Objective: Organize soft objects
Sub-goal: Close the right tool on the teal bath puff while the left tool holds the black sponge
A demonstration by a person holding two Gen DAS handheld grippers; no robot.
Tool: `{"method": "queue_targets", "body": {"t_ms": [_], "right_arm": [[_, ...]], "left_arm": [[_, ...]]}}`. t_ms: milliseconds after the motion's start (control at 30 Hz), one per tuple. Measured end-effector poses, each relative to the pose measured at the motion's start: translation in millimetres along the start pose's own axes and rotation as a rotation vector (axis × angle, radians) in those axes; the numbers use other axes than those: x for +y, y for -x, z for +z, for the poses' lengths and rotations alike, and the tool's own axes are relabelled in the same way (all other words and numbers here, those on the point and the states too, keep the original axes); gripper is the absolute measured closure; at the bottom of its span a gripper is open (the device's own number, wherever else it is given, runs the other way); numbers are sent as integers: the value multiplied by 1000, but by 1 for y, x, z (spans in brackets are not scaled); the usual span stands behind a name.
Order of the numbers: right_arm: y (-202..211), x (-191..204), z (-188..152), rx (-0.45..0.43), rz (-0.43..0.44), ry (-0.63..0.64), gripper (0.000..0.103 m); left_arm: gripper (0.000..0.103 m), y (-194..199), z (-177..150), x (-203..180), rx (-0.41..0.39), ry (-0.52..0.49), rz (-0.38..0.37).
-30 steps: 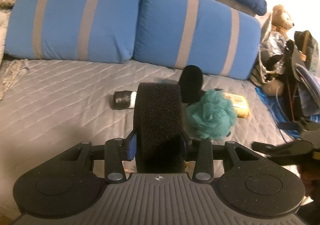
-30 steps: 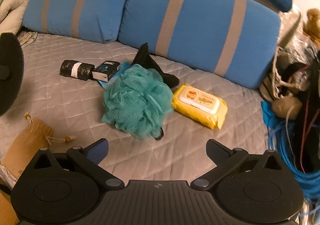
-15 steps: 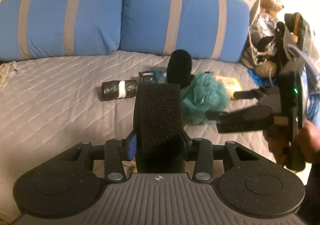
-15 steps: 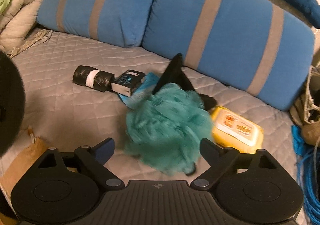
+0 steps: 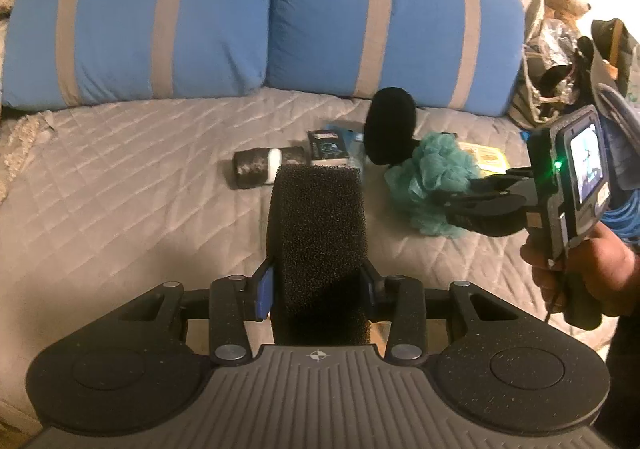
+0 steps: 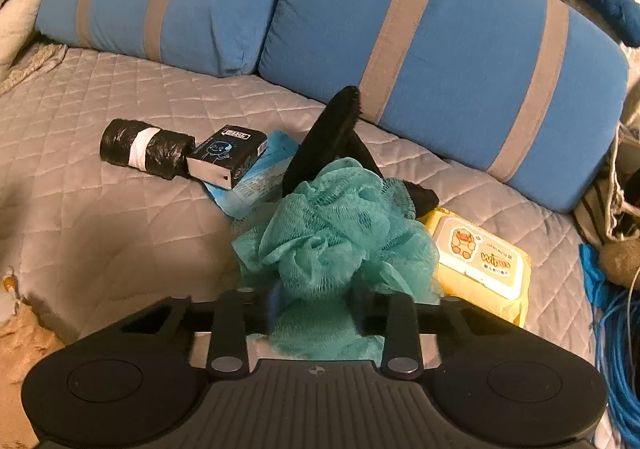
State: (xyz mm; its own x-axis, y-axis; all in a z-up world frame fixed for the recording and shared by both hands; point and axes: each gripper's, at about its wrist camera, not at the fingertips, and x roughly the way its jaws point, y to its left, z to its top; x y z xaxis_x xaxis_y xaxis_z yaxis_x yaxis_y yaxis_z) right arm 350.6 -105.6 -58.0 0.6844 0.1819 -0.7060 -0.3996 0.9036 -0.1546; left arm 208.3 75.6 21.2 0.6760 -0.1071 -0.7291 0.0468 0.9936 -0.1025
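Note:
My left gripper [image 5: 318, 281] is shut on a black foam sponge [image 5: 320, 229] that stands upright between its pads above the grey quilted bed [image 5: 120, 189]. In the right wrist view my right gripper [image 6: 316, 309] has its jaws closing on a teal mesh bath pouf [image 6: 336, 233], whose netting is squeezed between the fingers. From the left wrist view the right gripper [image 5: 472, 197], held by a hand [image 5: 580, 273], reaches into the pouf [image 5: 432, 177] from the right. A second black foam piece [image 6: 324, 137] leans upright just behind the pouf.
A yellow wipes pack [image 6: 480, 261] lies right of the pouf. A black roll with a white band [image 6: 144, 149], a small black box [image 6: 226, 157] and a blue packet [image 6: 256, 177] lie to the left. Blue striped pillows [image 6: 440, 49] line the back. Blue cable [image 6: 616, 349] is coiled at right.
The right gripper moved forward and down to the teal pouf and its jaws came together around it. The left gripper kept its hold on the black sponge and barely moved.

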Motion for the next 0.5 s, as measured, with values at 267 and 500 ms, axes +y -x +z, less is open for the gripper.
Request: {"method": "queue_targets", "body": {"t_ms": [267, 500], "right_arm": [[33, -20, -5, -38, 6, -79, 84], [77, -39, -17, -81, 5, -103, 86]], "left_arm": [[63, -4, -1, -17, 12, -33, -54], [63, -4, -2, -33, 20, -27, -107]]}}
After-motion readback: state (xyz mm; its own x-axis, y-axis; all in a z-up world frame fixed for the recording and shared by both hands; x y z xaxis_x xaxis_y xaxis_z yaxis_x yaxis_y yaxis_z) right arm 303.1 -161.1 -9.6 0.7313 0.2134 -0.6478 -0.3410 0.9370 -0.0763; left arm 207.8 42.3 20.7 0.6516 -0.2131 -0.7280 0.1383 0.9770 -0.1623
